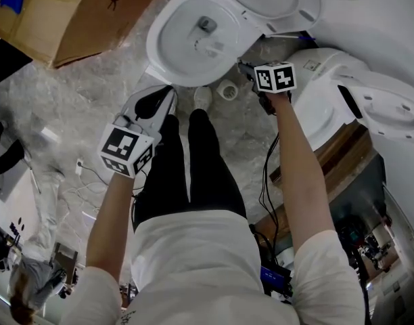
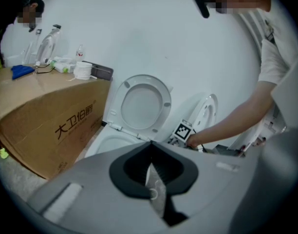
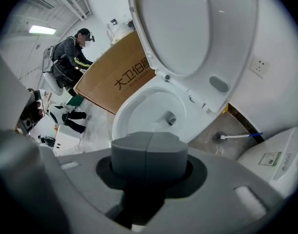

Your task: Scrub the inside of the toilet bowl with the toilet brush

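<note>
toilet bowl (image 1: 187,53): glossy white ceramic, smooth
seat lid (image 3: 180,28): smooth white plastic, shiny
cardboard box (image 1: 78,15): matt brown card, printed
floor (image 1: 72,107): rough, mottled grey, stone-like
right hand-held gripper (image 3: 150,152): matt grey pads, foam-like
trousers (image 1: 187,175): matt black cloth

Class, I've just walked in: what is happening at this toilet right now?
A person stands facing the toilet bowl, its lid up, with a gripper in each hand. The left gripper and the right gripper are both shut and hold nothing. The toilet brush lies on the floor beside the toilet, untouched, on the right gripper's side. Scrubbing has not begun.
</note>
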Demonstrator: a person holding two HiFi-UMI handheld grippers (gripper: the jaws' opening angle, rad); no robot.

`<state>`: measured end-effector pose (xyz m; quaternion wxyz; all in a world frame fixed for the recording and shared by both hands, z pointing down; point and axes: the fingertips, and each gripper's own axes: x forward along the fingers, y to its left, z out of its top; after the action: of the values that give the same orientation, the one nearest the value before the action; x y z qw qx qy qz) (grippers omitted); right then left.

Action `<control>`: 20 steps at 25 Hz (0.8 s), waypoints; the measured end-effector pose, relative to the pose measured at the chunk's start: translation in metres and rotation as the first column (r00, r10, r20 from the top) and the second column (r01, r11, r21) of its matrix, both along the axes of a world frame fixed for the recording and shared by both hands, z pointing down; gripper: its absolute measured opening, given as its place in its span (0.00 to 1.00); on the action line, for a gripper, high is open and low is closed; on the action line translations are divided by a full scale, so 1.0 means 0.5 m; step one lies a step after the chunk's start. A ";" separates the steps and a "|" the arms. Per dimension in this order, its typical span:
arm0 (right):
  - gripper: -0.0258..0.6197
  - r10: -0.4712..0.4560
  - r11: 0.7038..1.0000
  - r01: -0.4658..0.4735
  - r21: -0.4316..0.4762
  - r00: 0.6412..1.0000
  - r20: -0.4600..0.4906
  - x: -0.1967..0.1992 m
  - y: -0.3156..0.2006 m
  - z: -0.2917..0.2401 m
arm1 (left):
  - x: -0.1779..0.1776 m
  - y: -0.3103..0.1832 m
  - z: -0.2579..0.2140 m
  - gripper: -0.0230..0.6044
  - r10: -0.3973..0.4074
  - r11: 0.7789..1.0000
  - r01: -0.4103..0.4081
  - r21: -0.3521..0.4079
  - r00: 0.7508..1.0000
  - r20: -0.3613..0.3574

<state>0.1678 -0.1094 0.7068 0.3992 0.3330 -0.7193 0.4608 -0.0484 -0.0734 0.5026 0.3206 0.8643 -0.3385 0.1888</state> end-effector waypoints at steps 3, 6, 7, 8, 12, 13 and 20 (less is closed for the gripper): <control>0.27 0.051 0.999 -0.051 -0.008 0.999 0.016 -0.026 0.000 0.017 | 0.001 -0.004 0.004 0.01 0.001 1.000 -0.001 -0.003 1.000 -0.001; 0.27 0.064 0.998 -0.064 -0.022 0.998 0.015 -0.047 0.006 0.034 | 0.001 -0.007 0.007 0.01 0.003 1.000 -0.003 -0.007 1.000 -0.001; 0.27 0.066 0.998 -0.066 -0.025 0.998 0.015 -0.053 0.007 0.040 | 0.001 -0.009 0.008 0.01 0.003 1.000 -0.003 -0.007 1.000 -0.001; 0.27 0.070 0.997 -0.069 -0.028 0.997 0.016 -0.059 0.008 0.044 | 0.001 -0.011 0.009 0.01 0.004 1.000 -0.004 -0.008 1.000 0.000; 0.27 0.081 0.996 -0.081 -0.035 0.996 0.027 -0.078 0.011 0.057 | -0.003 -0.015 0.015 0.01 0.005 1.000 -0.005 -0.013 1.000 0.003; 0.27 0.080 0.996 -0.079 -0.038 0.996 0.026 -0.081 0.013 0.059 | -0.004 -0.015 0.016 0.01 0.005 1.000 -0.005 -0.014 1.000 0.004; 0.27 0.024 0.998 -0.023 -0.058 1.000 0.002 -0.076 0.025 0.074 | -0.006 -0.019 0.026 0.01 0.008 1.000 -0.008 -0.021 1.000 0.004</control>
<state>0.1296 -0.0969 0.7436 0.4022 0.3291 -0.7023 0.4866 -0.0513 -0.0828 0.5154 0.3284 0.8618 -0.3335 0.1955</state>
